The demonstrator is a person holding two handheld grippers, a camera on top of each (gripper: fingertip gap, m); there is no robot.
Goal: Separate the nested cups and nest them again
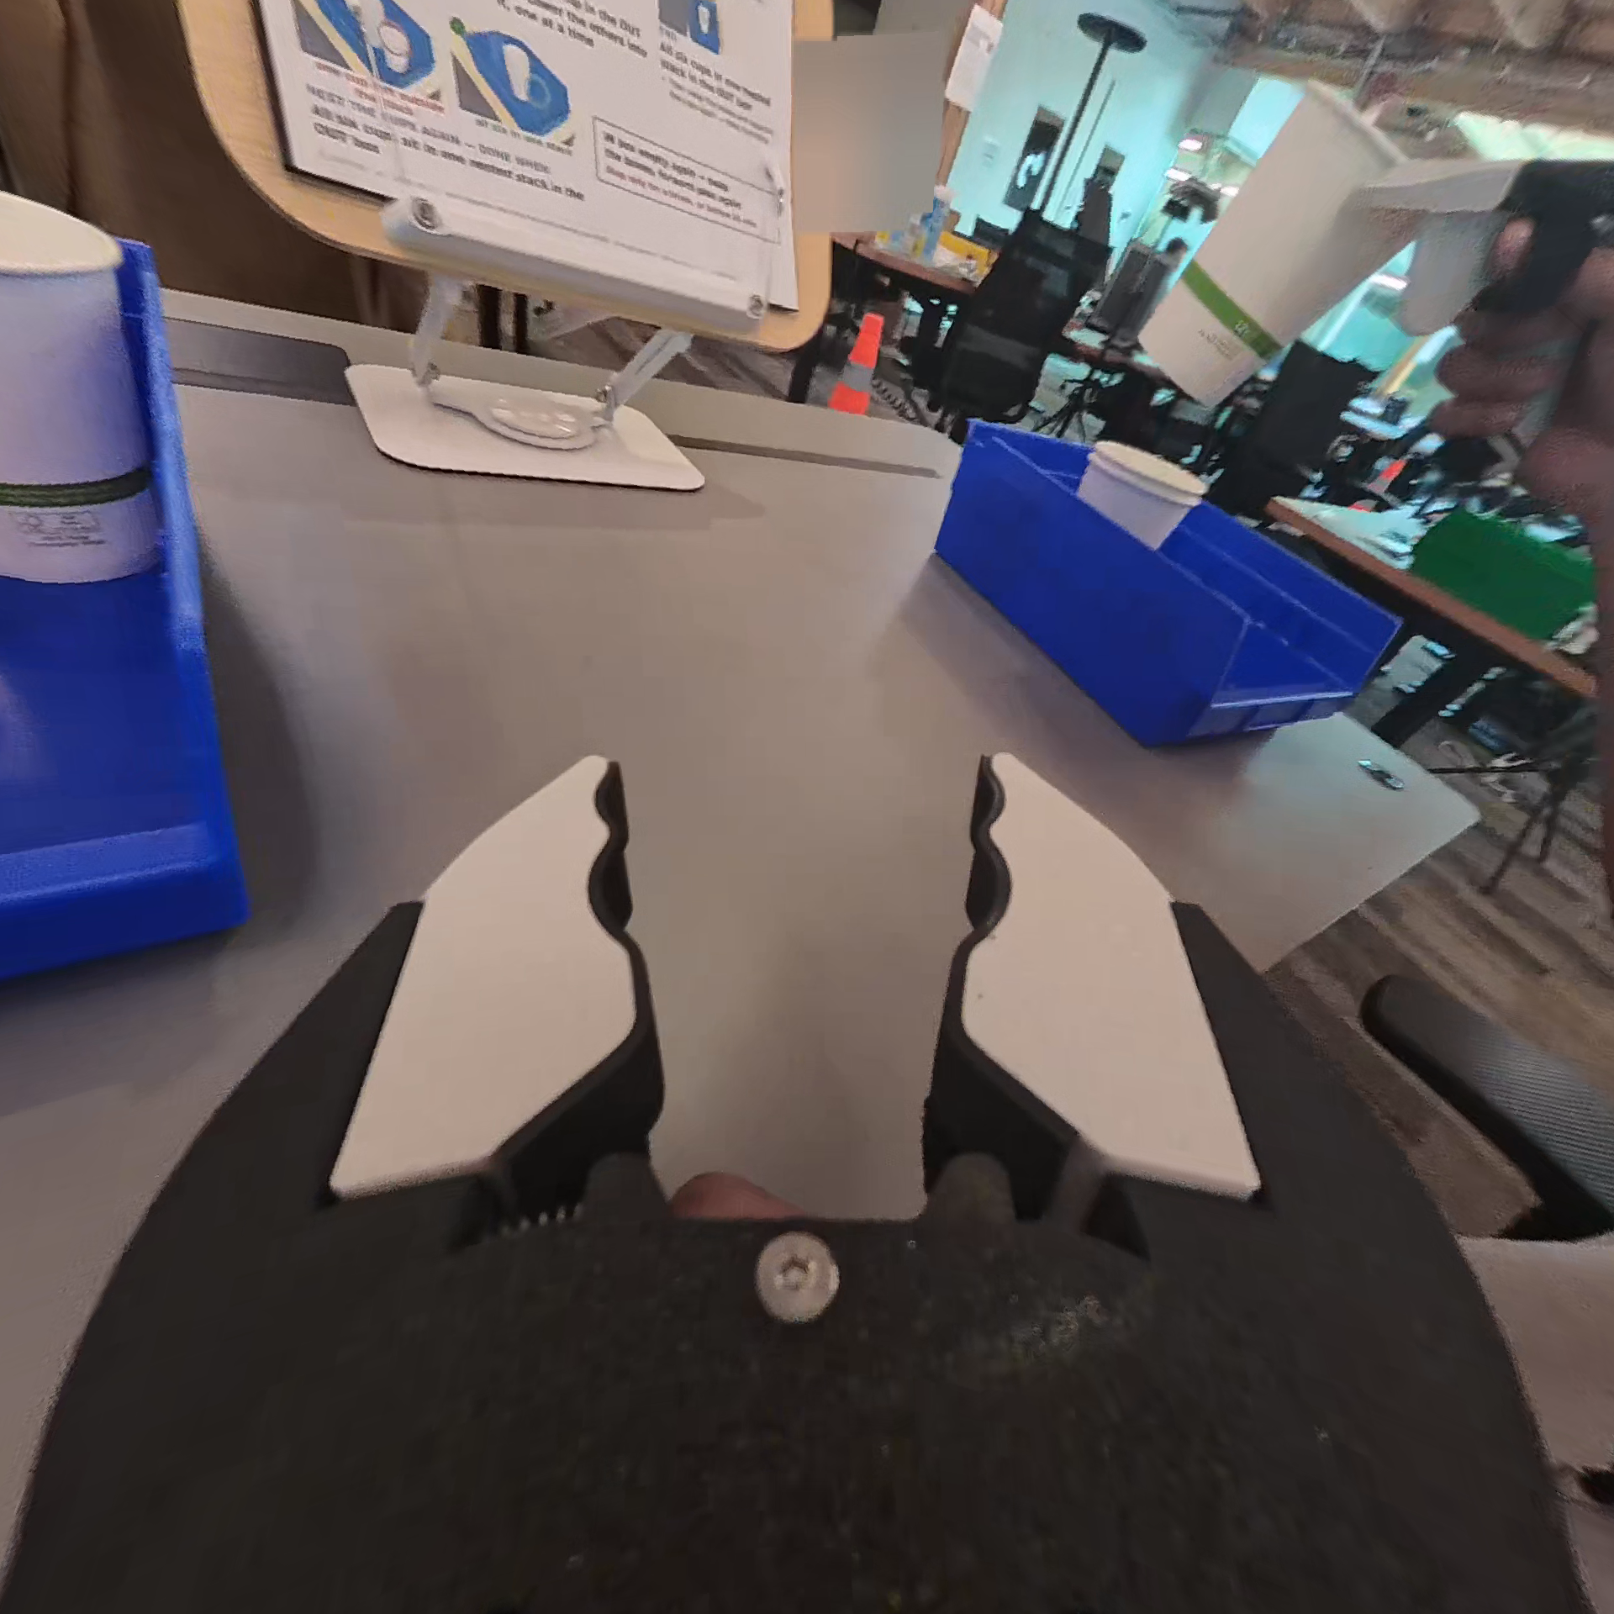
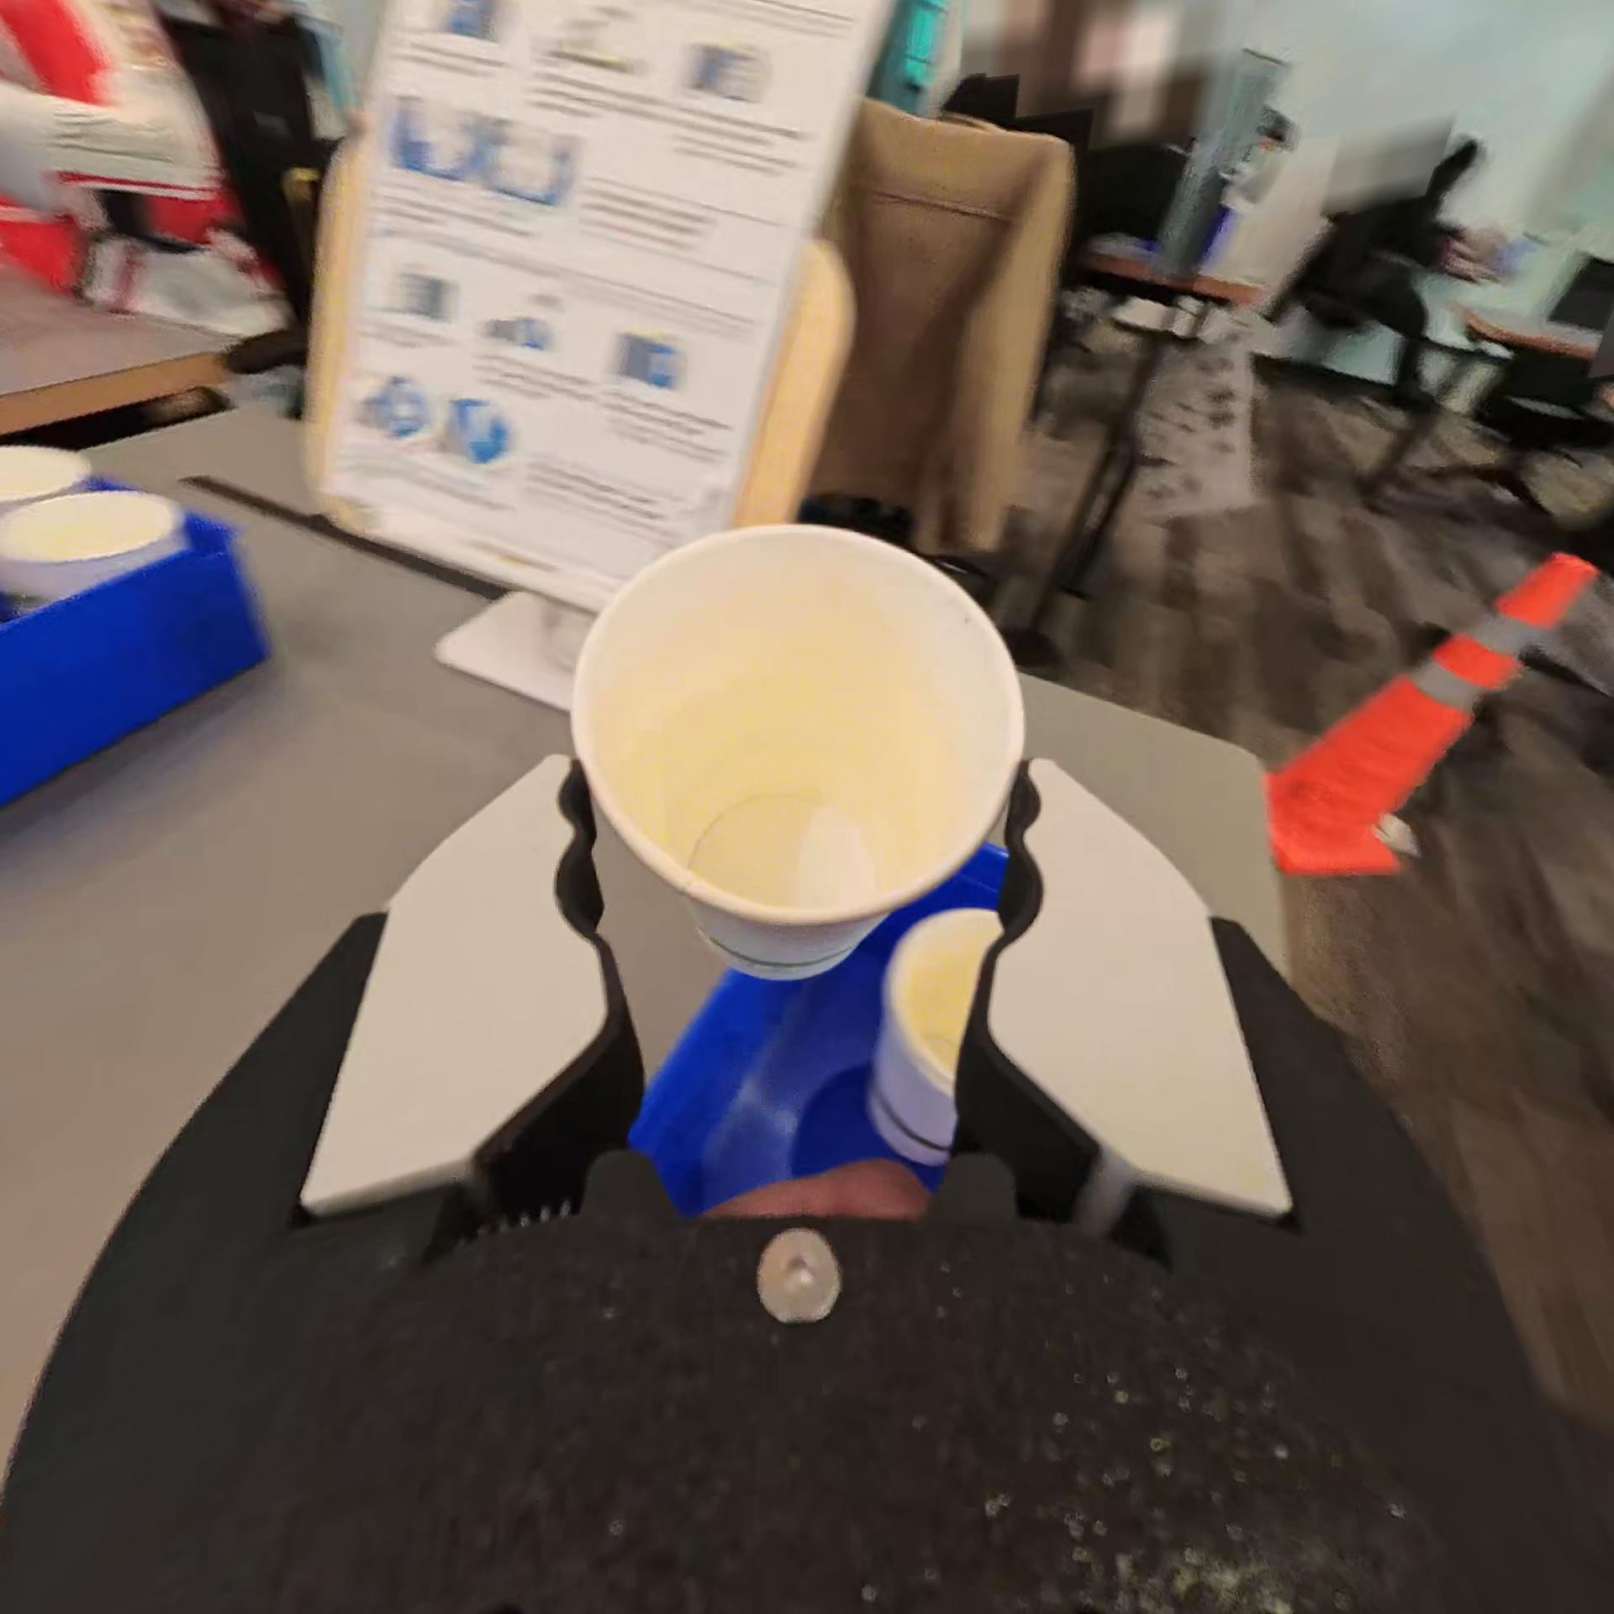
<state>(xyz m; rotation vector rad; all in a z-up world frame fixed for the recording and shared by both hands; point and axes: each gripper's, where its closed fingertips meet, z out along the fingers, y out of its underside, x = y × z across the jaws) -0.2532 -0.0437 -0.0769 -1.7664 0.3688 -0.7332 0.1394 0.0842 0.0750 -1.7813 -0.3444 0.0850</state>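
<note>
Cups are spread across both sides of the grey table (image 1: pixel 786 629), the largest thing we see, which carries everything else. Next in size, at its left edge we see a blue bin (image 1: pixel 105 742) with a white cup (image 1: pixel 61 393) standing upright inside, a dark band near its base; the right wrist view shows two cup mouths (image 2: pixel 83 533) there, side by side. Towards the right edge we find a second blue bin (image 1: pixel 1162 629), well apart from the first, holding one upright cup (image 1: pixel 1131 498). Between the bins, farther back, we see an instruction sheet on a white stand (image 1: pixel 524 428). Our left gripper (image 1: pixel 799 838) hovers over bare table with its fingers spread wide and nothing between them. Our right gripper (image 2: pixel 795 838) clamps a single white cup (image 2: pixel 795 725) by its sides, mouth tilted towards the camera, above the right bin (image 2: pixel 742 1074) and the cup standing in it (image 2: pixel 930 1031). An orange cone (image 2: pixel 1415 725) sits on the floor beyond
</note>
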